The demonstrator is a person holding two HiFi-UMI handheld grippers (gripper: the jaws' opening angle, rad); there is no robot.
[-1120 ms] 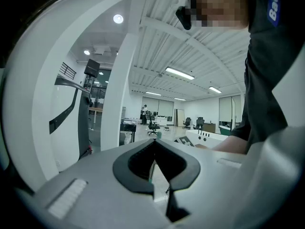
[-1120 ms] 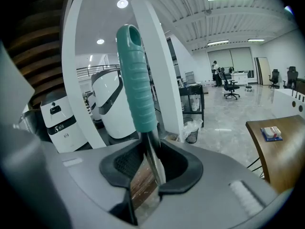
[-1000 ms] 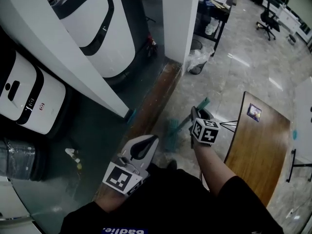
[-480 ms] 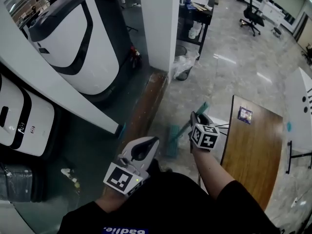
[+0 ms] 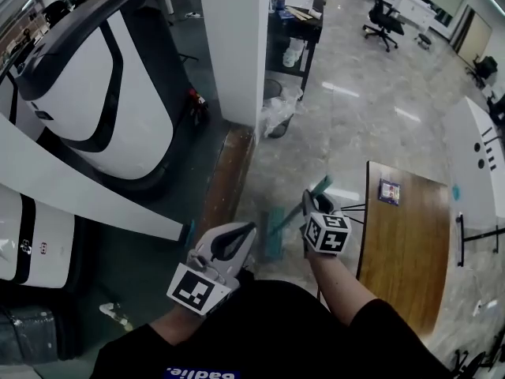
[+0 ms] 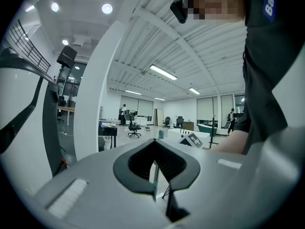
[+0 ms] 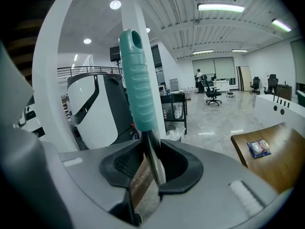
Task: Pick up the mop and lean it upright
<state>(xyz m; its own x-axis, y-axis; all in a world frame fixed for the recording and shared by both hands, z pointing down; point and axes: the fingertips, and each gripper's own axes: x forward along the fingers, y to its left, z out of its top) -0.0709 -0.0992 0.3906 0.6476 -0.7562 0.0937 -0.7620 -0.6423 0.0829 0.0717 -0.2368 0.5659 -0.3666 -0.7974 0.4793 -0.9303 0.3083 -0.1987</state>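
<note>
holds the mop (image 7: pixel 138 75) in the right gripper (image 7: pixel 148 175); pinches the bare metal shaft between the jaws, just under the teal ribbed grip. shows the grip rising beyond the jaws in the right gripper view, tilted slightly left, hang-hole at the far end. in the head view, runs the shaft from the jaws down and left to the teal mop head (image 5: pixel 276 229), low over the stone floor (image 5: pixel 347 133), between the two grippers; contact with the floor not clear. keeps the left gripper (image 6: pixel 159 175) off the mop, left of the right jaws, its jaws nearly pressed together with only a thin slit and nothing in it. notes a wooden tabletop (image 5: pixel 402 243) right of the right jaws, a white pillar (image 5: pixel 233 46) ahead of both, and a white-and-black machine (image 5: pixel 87 93) ahead-left of the left jaws.
</note>
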